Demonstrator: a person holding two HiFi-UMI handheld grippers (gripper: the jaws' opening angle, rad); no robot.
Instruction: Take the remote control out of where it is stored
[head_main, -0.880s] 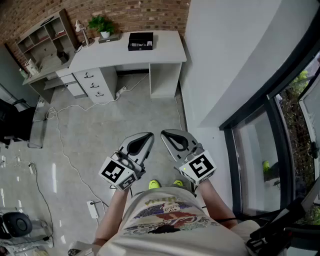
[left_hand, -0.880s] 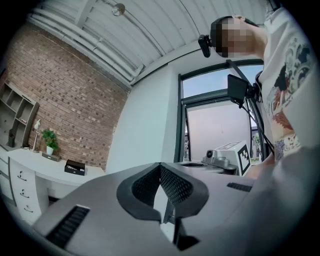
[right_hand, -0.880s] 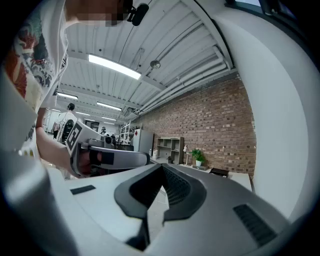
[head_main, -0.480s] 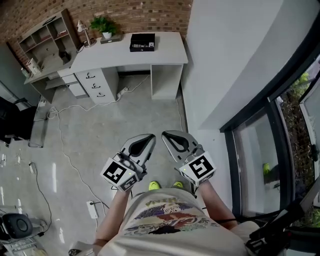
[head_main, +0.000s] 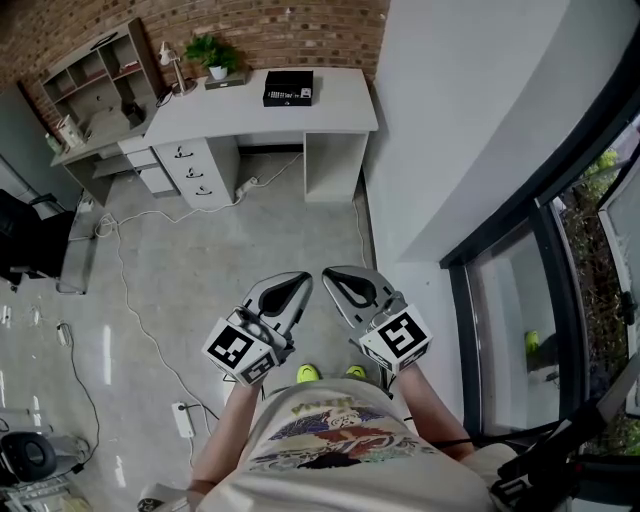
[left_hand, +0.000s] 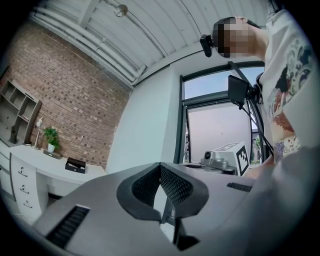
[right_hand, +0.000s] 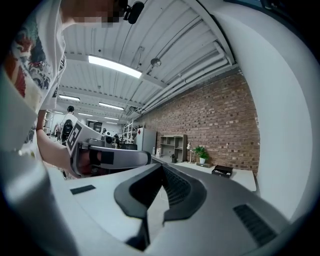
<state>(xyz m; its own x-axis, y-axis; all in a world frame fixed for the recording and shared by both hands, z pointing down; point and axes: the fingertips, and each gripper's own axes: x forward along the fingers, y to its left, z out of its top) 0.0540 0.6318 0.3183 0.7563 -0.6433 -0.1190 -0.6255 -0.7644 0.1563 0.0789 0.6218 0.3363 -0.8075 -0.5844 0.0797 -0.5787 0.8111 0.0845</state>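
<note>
Lying somewhere out of sight, the remote control is shown in no view, and where it is stored cannot be told. The flat black box on the long white table by the brick wall, or the white drawer unit under that table, is judged a likely place. Both are set well apart from the tongs, across the grey concrete floor.

The left tongs and the right tongs are held side by side before the person's body. Each has its jaws brought together at the tips, with nothing between them.

Over the last second the table and box have slid only slightly down the head view, while the tongs are kept in the same pose. The approach is therefore judged barely begun, and the table must be reached before any store can be opened.
</note>
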